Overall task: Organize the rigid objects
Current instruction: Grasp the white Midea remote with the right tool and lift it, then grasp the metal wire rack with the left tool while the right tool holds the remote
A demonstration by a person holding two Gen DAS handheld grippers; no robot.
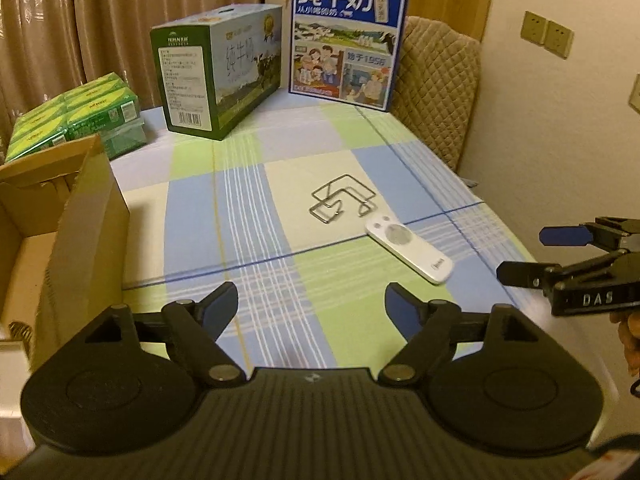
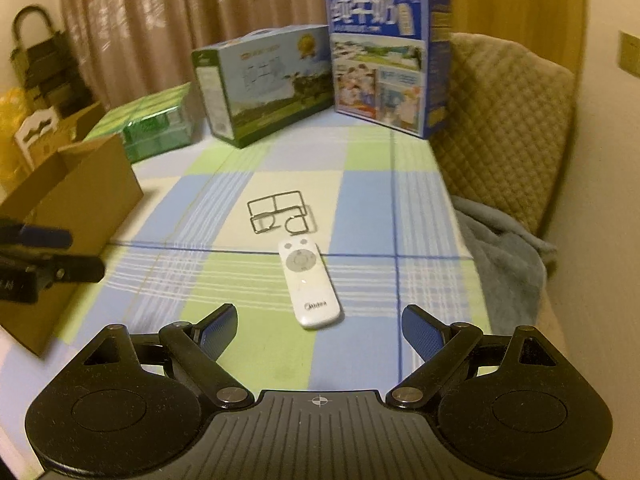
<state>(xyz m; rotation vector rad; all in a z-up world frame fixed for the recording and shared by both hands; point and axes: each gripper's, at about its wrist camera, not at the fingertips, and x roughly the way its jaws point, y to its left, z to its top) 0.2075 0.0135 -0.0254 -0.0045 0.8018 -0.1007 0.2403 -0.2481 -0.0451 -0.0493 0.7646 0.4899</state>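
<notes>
A white remote control lies on the checked tablecloth, just ahead of my right gripper, which is open and empty above the table. A bent wire rack lies just beyond the remote. In the left wrist view the remote and the wire rack lie ahead and to the right of my left gripper, which is open and empty. The right gripper shows at the right edge there; the left gripper shows at the left edge of the right wrist view.
An open cardboard box stands at the table's left. Green packs, a green milk carton box and a blue milk box stand at the back. A quilted chair with a grey cloth is on the right.
</notes>
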